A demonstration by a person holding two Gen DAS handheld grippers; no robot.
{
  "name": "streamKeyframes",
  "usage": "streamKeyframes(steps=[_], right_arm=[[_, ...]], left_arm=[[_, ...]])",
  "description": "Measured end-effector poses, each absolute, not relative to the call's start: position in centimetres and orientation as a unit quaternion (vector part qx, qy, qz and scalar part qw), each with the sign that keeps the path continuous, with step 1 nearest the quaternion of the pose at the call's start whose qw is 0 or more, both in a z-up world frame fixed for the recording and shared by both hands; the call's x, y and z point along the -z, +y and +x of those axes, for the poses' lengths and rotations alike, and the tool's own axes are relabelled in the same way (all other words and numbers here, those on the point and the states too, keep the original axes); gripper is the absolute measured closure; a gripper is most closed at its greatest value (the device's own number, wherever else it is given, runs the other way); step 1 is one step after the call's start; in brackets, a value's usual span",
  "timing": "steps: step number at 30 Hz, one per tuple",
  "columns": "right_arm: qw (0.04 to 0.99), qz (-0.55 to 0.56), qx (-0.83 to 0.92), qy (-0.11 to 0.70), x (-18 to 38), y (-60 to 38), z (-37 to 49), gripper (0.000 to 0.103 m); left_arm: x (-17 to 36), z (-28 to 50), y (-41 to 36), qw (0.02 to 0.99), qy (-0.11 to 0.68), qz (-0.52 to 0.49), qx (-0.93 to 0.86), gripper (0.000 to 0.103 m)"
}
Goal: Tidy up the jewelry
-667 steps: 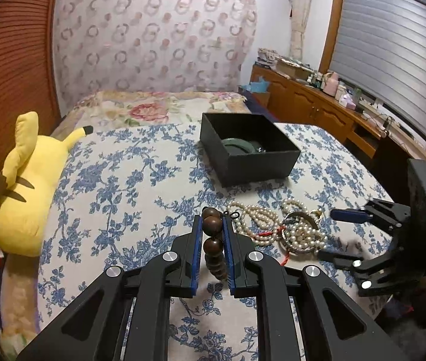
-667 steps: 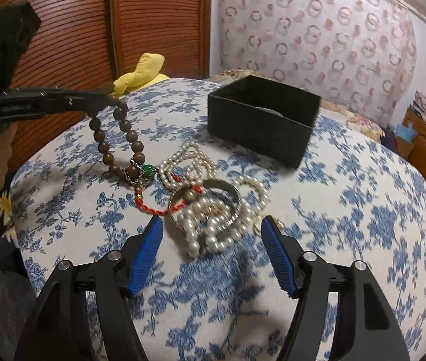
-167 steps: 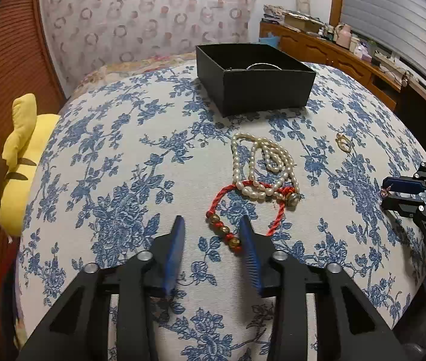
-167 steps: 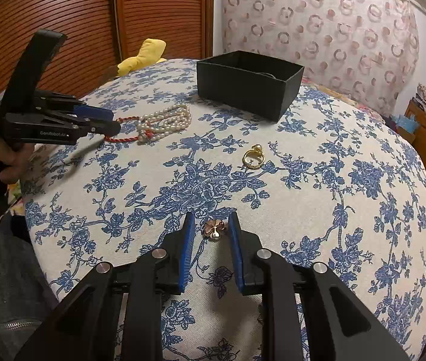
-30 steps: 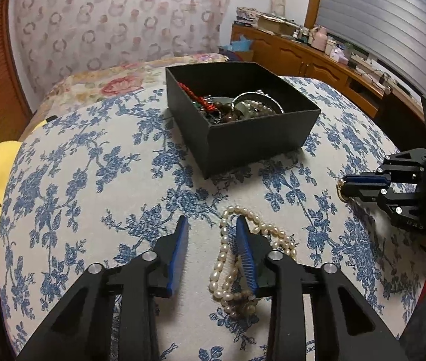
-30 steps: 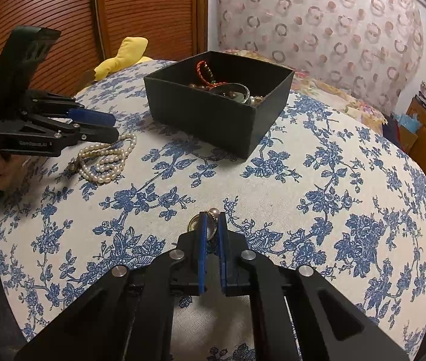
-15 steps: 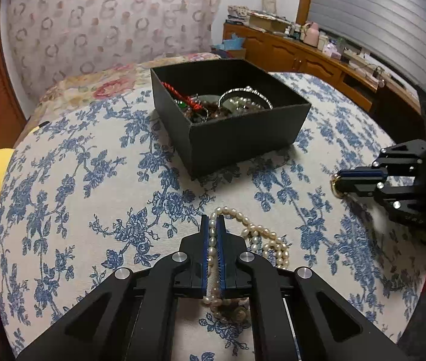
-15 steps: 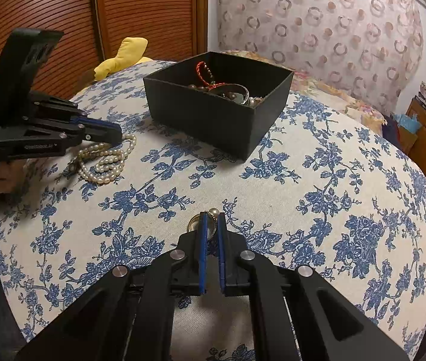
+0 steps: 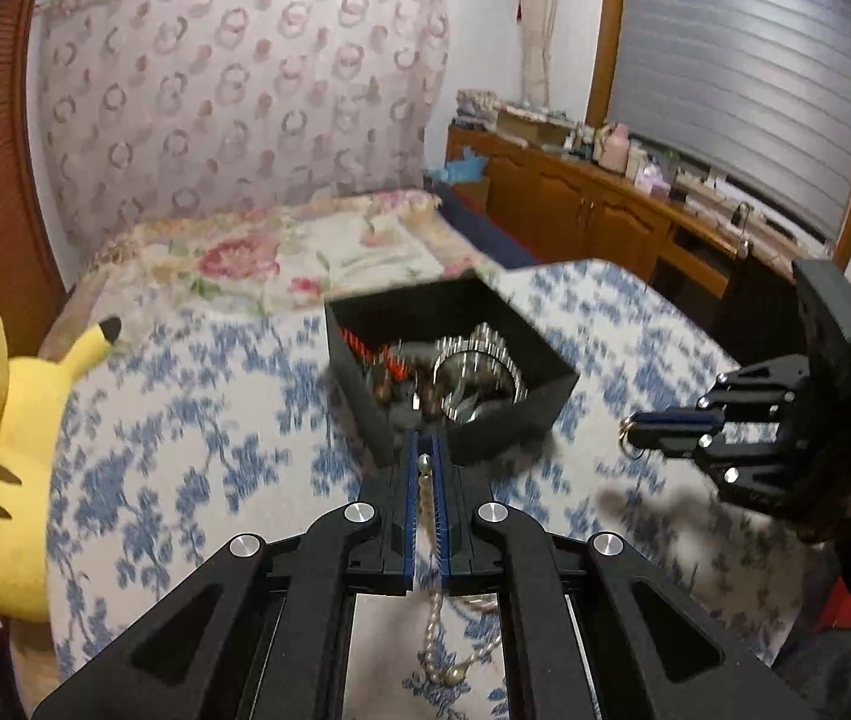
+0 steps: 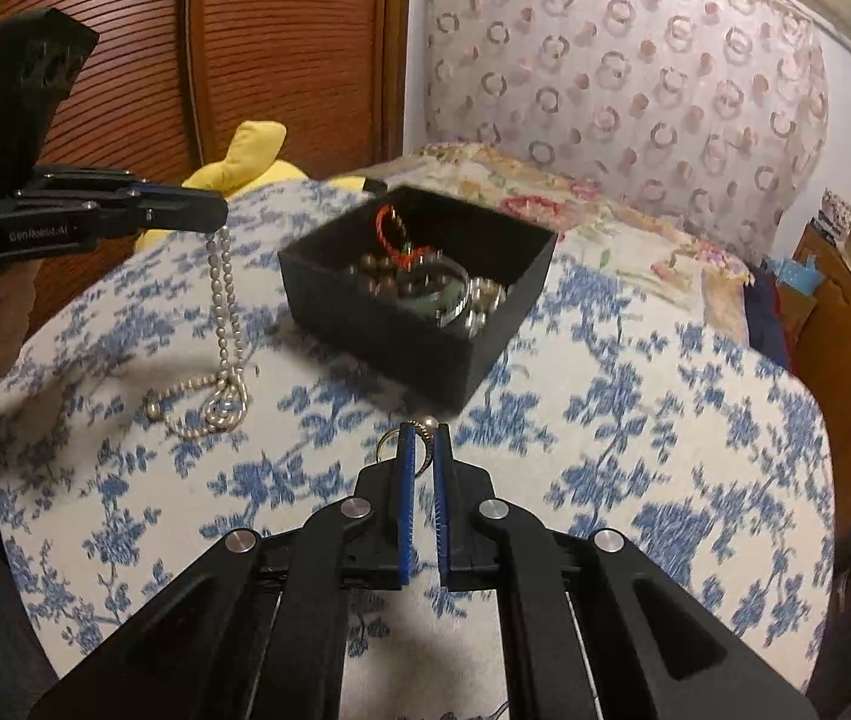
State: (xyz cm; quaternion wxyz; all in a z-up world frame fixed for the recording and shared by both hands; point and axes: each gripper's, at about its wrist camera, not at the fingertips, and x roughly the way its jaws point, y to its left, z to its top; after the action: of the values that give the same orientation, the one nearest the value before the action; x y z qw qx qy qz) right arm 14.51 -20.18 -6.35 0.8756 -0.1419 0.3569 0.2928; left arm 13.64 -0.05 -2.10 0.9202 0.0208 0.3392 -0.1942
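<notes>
Vertically, pearl necklace (image 10: 222, 294) dangles from left gripper (image 10: 218, 211).

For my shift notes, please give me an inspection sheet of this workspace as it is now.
Surface: floral cloth on the table.
Job's things: black box holding bracelets and beads; pearl necklace hanging, lower end on the cloth; gold ring.
Clutter: yellow plush toy at the table's edge.
Grippers: left claw shut on the necklace; right claw shut on the ring.
Cables: nothing seen.
Surroundings: bed, wooden cabinet.
</notes>
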Motion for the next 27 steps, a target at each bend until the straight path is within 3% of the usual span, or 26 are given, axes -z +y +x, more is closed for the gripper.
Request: streamKeyframes(steps=[27], right_arm=[[0.907, -0.133, -0.300, 0.265, -1.7, -18.8, 19.4, 0.096]], left_arm=[[-11.3, 17.1, -2.6, 0.958, 0.210, 0.033, 0.192, 0.099]])
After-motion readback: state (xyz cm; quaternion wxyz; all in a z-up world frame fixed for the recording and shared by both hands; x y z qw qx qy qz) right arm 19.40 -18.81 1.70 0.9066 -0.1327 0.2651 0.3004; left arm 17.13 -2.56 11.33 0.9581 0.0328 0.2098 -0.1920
